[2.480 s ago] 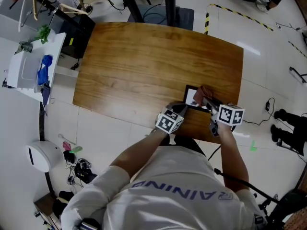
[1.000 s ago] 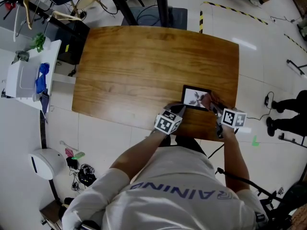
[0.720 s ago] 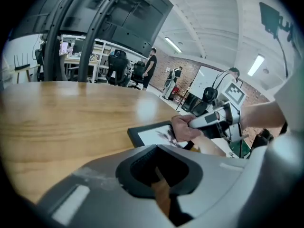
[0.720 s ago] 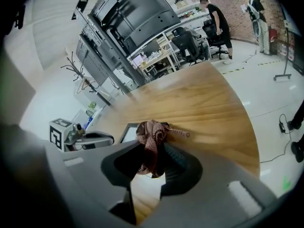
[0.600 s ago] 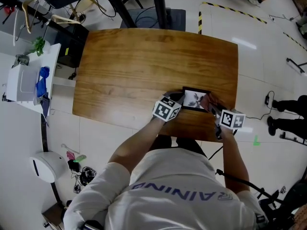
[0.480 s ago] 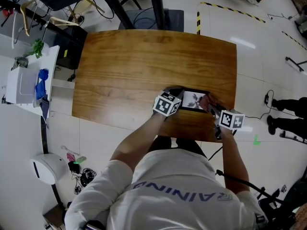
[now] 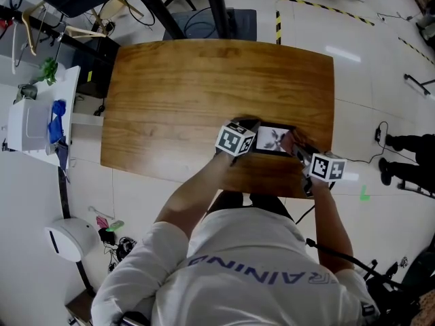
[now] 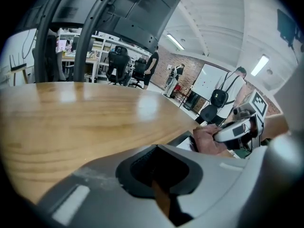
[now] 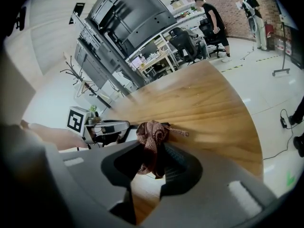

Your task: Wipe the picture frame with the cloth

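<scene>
Clamped hard in the right gripper (image 9: 153, 171): bunched brown cloth (image 9: 151, 136), wad poking past the tips. Resting on the right end of the picture frame (image 7: 272, 140), flat nr the near-right edge of the table (image 7: 204, 80). At the frame's left end, left gripper (image 8: 159, 184), prob. closed up w/ nothing between; dim in there. Judged mid-wipe: keep wad flat on glass, light even pressure, stroke edge to edge; pin frame w/ left tips to stop sliding.

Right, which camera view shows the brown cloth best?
The right gripper view: the crumpled brown cloth sits central, clamped in the jaws of the right gripper. The head view shows only a small patch at the black picture frame's end; the left gripper view shows it small, off-centre.
</scene>
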Tool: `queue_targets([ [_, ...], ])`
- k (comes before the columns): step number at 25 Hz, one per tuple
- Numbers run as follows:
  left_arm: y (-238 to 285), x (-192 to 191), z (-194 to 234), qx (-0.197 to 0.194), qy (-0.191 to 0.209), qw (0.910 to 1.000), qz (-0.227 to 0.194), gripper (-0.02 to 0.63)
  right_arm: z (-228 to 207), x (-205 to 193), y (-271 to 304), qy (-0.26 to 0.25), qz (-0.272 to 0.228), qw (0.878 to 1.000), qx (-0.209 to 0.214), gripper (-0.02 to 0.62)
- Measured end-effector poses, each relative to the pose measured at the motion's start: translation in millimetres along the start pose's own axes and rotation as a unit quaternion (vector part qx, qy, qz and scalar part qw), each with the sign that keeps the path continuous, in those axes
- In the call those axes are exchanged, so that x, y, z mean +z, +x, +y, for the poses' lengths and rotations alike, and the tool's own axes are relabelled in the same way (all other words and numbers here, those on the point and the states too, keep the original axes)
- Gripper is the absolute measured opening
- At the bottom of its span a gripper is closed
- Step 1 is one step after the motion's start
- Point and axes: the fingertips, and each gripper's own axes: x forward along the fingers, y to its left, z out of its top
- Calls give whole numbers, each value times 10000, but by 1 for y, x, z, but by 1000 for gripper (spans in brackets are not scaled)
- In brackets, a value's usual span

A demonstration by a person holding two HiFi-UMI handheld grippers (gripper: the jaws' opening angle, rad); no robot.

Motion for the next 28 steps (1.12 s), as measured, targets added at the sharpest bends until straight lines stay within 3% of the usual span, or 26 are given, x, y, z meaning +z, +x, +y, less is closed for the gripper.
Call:
queue_targets([
  [6, -2, 2, -1, -24, -28, 10000, -60, 6, 80, -8, 20, -226, 432, 9923, 1135, 109],
  [11, -1, 0, -1, -18, -29, 10000, -50, 6, 108, -38, 60, -381, 1112, 9834, 1382, 109],
  [20, -1, 0, -1, -14, -1, 10000, -65, 6, 86, -35, 63, 3, 1164, 9863, 1166, 109],
  [28, 1, -2, -2, -62, 18, 10000, -50, 6, 23, -28, 13, 426, 690, 9948, 609, 109],
])
